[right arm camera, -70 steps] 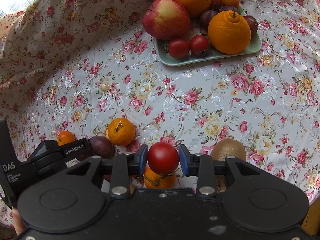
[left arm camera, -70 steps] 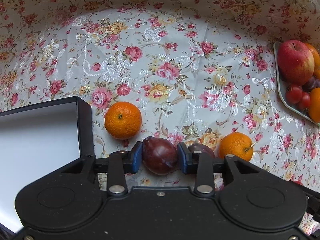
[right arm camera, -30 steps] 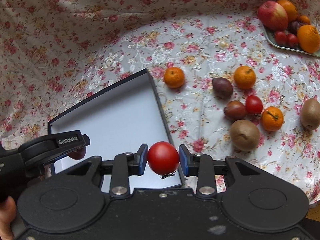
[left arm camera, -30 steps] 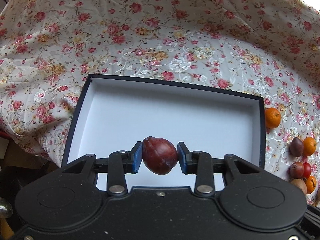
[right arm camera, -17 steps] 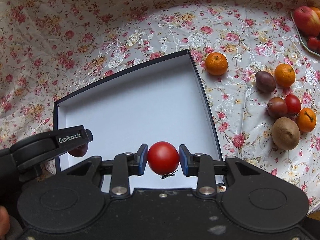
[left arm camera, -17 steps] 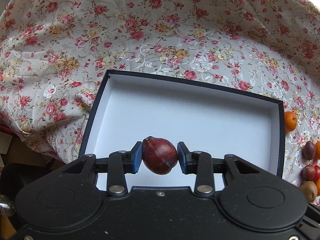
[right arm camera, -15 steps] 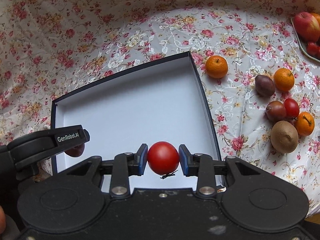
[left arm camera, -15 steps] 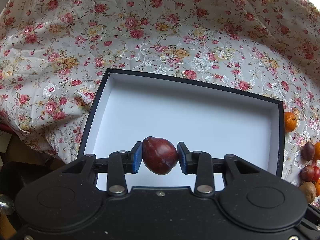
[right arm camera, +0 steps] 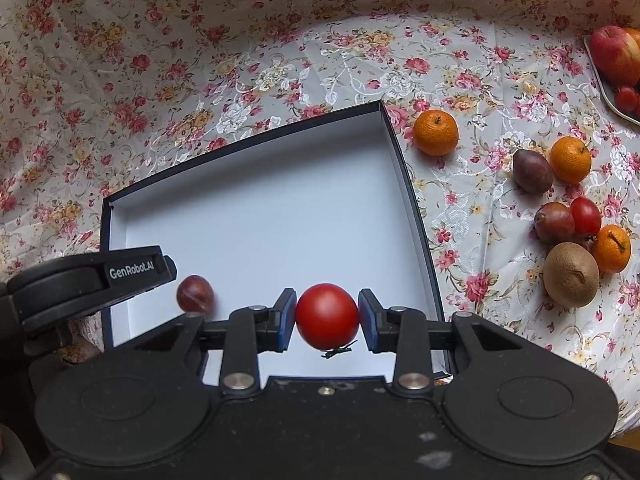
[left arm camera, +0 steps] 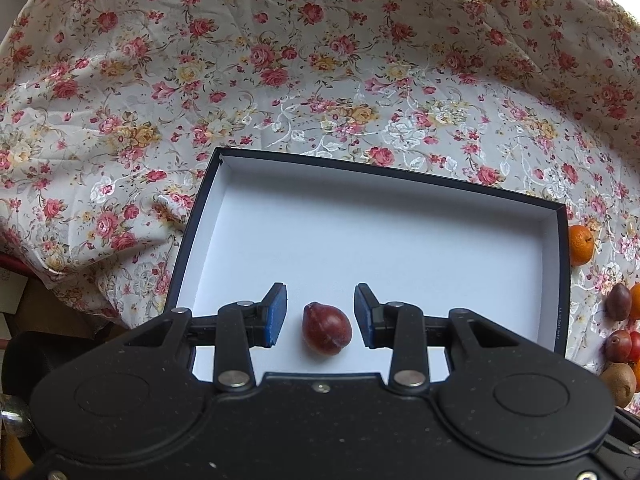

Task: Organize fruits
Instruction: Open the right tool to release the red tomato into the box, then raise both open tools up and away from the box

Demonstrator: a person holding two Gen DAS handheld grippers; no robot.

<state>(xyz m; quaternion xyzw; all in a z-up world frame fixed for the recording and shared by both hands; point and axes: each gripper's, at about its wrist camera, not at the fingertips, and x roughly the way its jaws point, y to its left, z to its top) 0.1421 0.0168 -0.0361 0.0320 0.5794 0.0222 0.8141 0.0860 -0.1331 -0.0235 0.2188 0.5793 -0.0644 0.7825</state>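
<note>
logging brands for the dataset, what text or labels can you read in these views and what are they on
"GenRobot.AI": white lettering on the side of the left hand-held gripper, seen in the right wrist view.
Small vertical print on the right outer wall of the box, left wrist view: too small to read.
Nothing else carries text.

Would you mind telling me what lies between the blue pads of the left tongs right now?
The plum lies there on the white floor of the box, clear of both pads; the left tongs stand open. The left wrist view shows it.
</note>
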